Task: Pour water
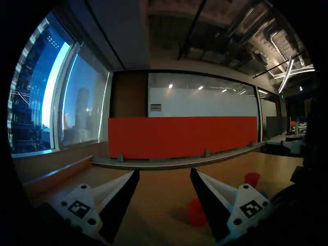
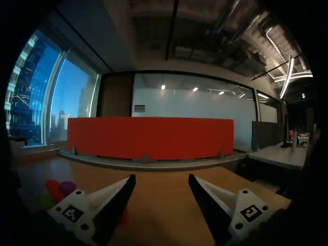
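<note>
L tool (image 1: 164, 170) & R tool (image 2: 162, 176) both released, empty, over wood table (image 1: 164, 199); red cup (image 1: 197, 213) nearby.

left tongs (image 1: 165, 192) spread apart, right tongs (image 2: 162, 194) spread apart, both level

Noted smooth, softly glossy wood on table (image 1: 164, 197); matt red divider (image 1: 180, 137) behind table; smooth plastic cup (image 1: 197, 213) on table.

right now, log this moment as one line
phase: pre-grasp | left gripper: open, empty | right gripper: open, empty | nearer red cup: on table, untouched | pour: not started
</note>
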### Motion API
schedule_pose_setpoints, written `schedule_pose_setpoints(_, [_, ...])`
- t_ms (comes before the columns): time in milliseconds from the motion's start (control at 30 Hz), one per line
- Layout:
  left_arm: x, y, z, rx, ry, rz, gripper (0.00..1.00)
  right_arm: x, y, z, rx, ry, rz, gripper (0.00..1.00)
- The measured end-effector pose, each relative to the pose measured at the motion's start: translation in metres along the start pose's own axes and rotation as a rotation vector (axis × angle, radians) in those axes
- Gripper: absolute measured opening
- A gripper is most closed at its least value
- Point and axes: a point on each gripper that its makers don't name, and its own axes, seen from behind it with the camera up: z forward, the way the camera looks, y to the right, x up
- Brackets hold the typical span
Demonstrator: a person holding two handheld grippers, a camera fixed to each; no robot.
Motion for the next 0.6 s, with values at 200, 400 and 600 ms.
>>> schedule_pose_setpoints(200, [-0.004, -0.012, 0.0, 0.05, -0.008, 0.015, 0.92, -0.001, -0.004, 0.0, 0.01, -0.017, -0.001, 1.0])
schedule_pose_setpoints(400, [-0.016, -0.016, 0.0, 0.073, -0.013, 0.028, 0.92, 0.006, -0.009, 0.0, 0.03, -0.006, 0.029, 1.0])
schedule_pose_setpoints(600, [-0.022, -0.02, 0.001, 0.092, -0.008, 0.03, 0.92, 0.013, -0.01, 0.0, 0.038, 0.003, 0.054, 1.0])
